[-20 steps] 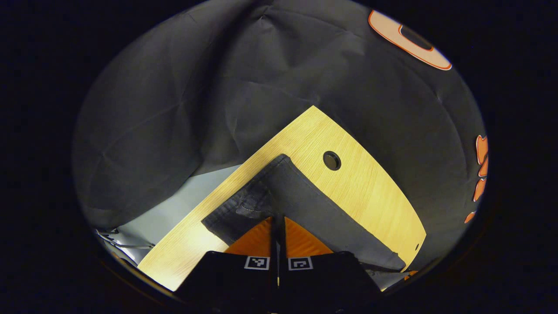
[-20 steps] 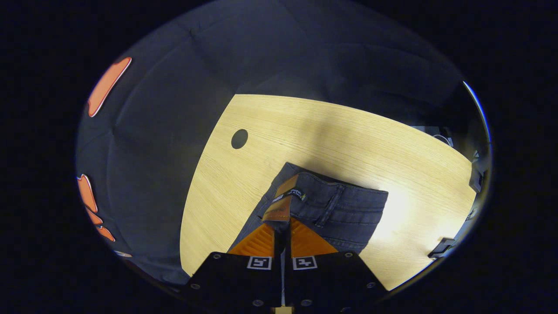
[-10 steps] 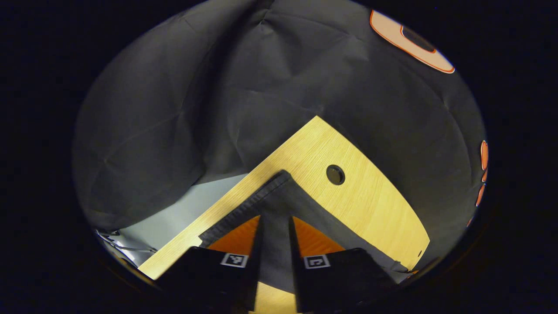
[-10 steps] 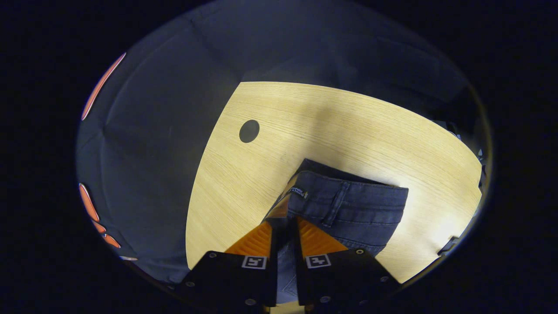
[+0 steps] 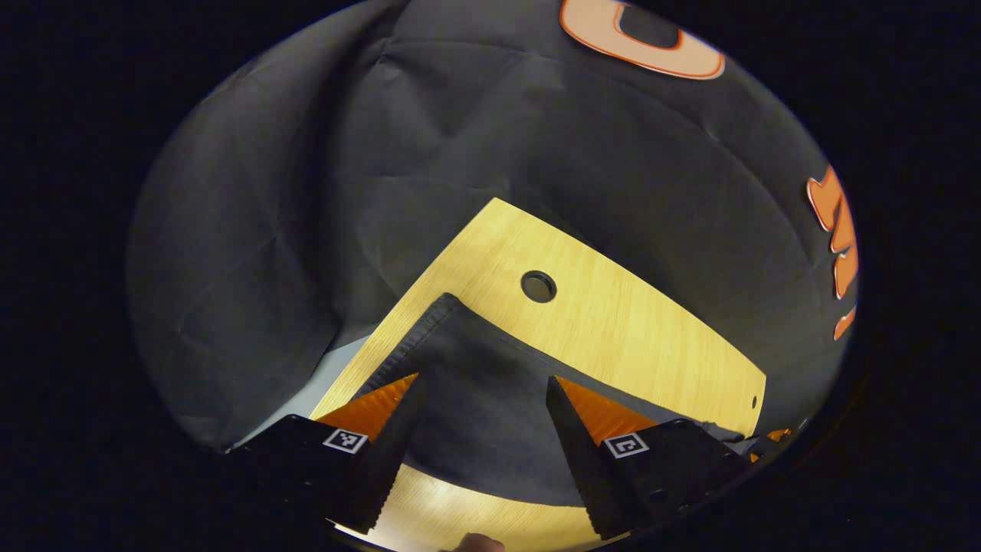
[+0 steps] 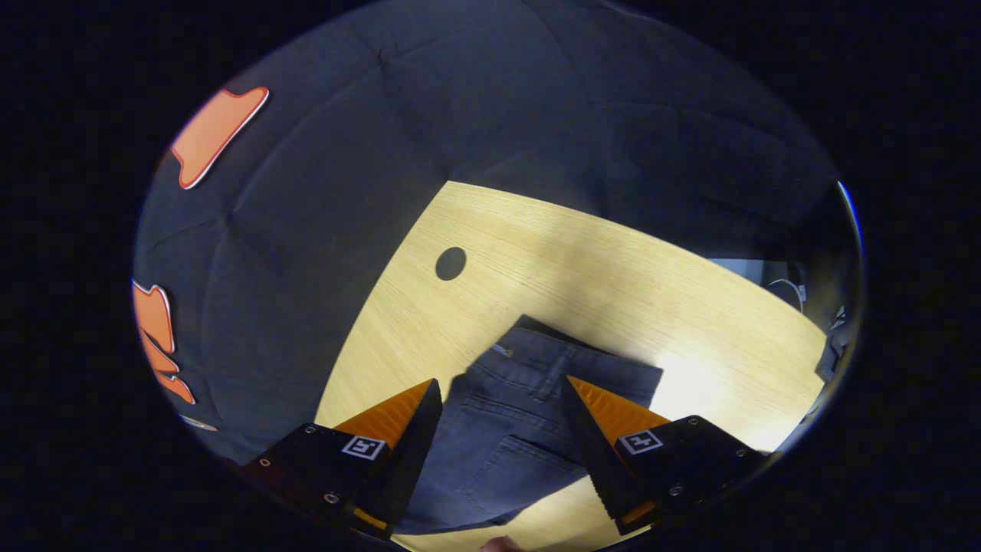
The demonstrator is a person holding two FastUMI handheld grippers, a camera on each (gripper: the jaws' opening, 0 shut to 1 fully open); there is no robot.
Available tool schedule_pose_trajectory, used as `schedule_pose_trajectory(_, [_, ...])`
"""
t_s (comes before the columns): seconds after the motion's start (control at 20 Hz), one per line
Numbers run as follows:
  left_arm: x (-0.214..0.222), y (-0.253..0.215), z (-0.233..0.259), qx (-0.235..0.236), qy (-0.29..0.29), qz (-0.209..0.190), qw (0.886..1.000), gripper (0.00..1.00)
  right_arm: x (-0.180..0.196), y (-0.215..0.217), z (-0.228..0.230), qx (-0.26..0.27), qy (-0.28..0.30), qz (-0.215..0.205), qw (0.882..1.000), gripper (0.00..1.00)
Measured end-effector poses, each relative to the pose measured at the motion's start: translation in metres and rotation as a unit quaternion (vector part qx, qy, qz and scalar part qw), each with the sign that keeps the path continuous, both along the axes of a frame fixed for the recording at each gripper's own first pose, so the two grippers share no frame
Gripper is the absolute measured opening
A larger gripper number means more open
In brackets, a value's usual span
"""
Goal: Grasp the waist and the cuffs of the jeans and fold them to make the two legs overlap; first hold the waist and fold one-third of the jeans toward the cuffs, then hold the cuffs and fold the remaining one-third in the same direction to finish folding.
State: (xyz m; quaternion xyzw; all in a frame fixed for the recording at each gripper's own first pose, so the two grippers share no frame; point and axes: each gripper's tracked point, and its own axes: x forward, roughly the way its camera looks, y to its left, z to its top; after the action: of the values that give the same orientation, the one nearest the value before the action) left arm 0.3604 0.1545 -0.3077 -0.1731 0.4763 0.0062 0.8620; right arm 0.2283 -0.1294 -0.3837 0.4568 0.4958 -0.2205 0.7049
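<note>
Both tongs, the left gripper and right gripper, have just let go, jaws wide apart; the jeans lie flat on the table, legs overlapped, ready for the waist fold.

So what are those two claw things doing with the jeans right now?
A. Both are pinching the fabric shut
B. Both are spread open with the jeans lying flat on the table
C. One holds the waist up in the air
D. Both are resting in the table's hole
B: the left gripper and the right gripper each have their fingers spread wide, and the jeans lie flat on the table between them.
</note>
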Motion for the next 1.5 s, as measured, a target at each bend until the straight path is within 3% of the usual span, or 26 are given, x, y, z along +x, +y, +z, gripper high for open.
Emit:
schedule_pose_trajectory(0.4, [-0.013, -0.021, 0.005, 0.031, -0.035, -0.072, 0.996, 0.96, -0.058, 0.001, -0.026, -0.009, 0.058, 0.006, 0.998, 0.97])
schedule_pose_trajectory(0.85, [-0.024, -0.047, 0.038, 0.056, -0.105, -0.133, 0.984, 0.99, -0.077, 0.02, -0.056, 0.011, 0.084, 0.003, 0.996, 0.98])
schedule_pose_trajectory(1.15, [-0.041, -0.072, 0.057, 0.1, -0.143, -0.175, 0.969, 0.98, -0.077, 0.028, -0.068, 0.02, 0.09, 0.003, 0.996, 0.98])
schedule_pose_trajectory(1.5, [-0.069, -0.097, 0.102, 0.135, -0.242, -0.187, 0.943, 0.98, -0.075, 0.029, -0.075, 0.023, 0.089, 0.002, 0.996, 0.98])
